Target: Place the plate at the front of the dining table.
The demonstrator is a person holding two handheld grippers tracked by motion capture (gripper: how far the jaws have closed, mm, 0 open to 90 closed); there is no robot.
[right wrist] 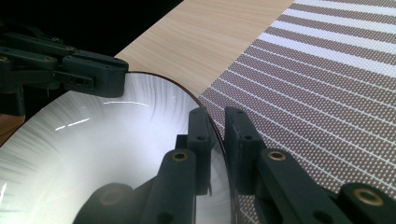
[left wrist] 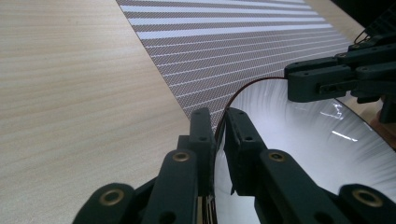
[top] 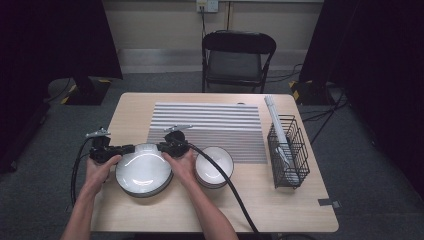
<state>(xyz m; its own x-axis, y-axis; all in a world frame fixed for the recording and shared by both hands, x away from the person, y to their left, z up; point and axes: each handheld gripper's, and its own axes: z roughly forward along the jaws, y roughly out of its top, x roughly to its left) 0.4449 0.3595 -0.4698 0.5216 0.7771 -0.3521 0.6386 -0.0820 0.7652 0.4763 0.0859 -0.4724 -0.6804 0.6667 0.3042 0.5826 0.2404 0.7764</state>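
Bright overhead light, plate (top: 144,170) glare

Left gripper (top: 129,148), right gripper (top: 161,146) clamp large bowl (top: 144,170) rim; small bowl (top: 214,166) beside.

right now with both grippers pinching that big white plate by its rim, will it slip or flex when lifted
Probably stiff: the big plate looks glazed ceramic. Its glossy rim may slip between the left gripper and right gripper. Likely heavy and breakable.
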